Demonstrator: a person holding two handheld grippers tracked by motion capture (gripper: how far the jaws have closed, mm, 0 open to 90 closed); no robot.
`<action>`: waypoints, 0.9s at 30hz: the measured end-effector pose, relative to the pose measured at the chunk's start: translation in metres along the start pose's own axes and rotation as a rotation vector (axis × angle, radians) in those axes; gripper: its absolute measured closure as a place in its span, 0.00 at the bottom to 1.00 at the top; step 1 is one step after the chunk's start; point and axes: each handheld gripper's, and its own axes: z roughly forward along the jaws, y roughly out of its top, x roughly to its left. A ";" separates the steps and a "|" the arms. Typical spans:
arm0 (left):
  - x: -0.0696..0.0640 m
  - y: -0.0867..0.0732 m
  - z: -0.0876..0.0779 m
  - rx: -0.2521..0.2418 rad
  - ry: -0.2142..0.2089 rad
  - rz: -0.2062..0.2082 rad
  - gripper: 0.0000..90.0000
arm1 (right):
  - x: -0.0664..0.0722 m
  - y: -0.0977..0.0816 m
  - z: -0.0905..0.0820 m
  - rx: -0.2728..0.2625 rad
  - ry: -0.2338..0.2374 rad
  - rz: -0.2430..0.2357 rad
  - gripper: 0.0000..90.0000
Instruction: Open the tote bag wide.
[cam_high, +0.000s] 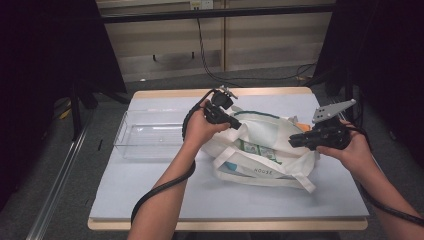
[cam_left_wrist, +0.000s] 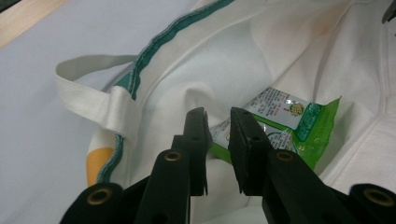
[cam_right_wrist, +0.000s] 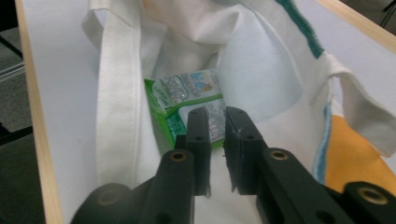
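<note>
White canvas makes up the tote bag (cam_high: 265, 150), which lies slumped on the pale blue bench (cam_high: 165, 190), right of its middle, with its mouth held open between the two tools. A green stitched band (cam_left_wrist: 154, 51) runs along its rim, and an orange patch (cam_right_wrist: 355, 158) shows on the outside of the cloth. The word "HOUSE" is printed in small grey capitals on the side of the bag facing the person in the high view. A flat white handle strap (cam_left_wrist: 88, 95) loops out from the rim over the bench.

Inside the bag lies a green and white snack packet (cam_left_wrist: 299, 121), shiny, with small print on a white panel and one red mark; the lettering is too small to read. In the right gripper view the same packet (cam_right_wrist: 187, 100) lies just beyond the jaw tips, against the bag's inner wall.

The left tool (cam_high: 222, 116) is at the far rim of the bag, the left hand (cam_high: 200, 131) wrapped round its body. Its jaws stand nearly together, with a narrow slit between the pads; whether they pinch the cloth cannot be told. The right tool (cam_high: 300, 141), in the right hand (cam_high: 352, 150), points across the bag's right-hand rim, its jaws likewise drawn close with only a thin gap, and again no cloth can be made out between them.

A clear plastic bin (cam_high: 147, 135) sits on the bench left of the bag, apart from it.
</note>
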 end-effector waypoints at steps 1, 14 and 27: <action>0.000 0.000 0.000 0.000 0.000 0.000 0.88 | 0.000 0.000 0.000 0.000 0.000 0.000 0.91; -0.009 -0.004 0.013 0.004 -0.029 0.002 0.97 | -0.016 0.011 0.010 0.007 -0.011 -0.004 0.98; -0.017 -0.013 0.025 0.037 -0.056 0.013 0.99 | -0.024 0.004 0.026 0.053 -0.015 0.022 0.98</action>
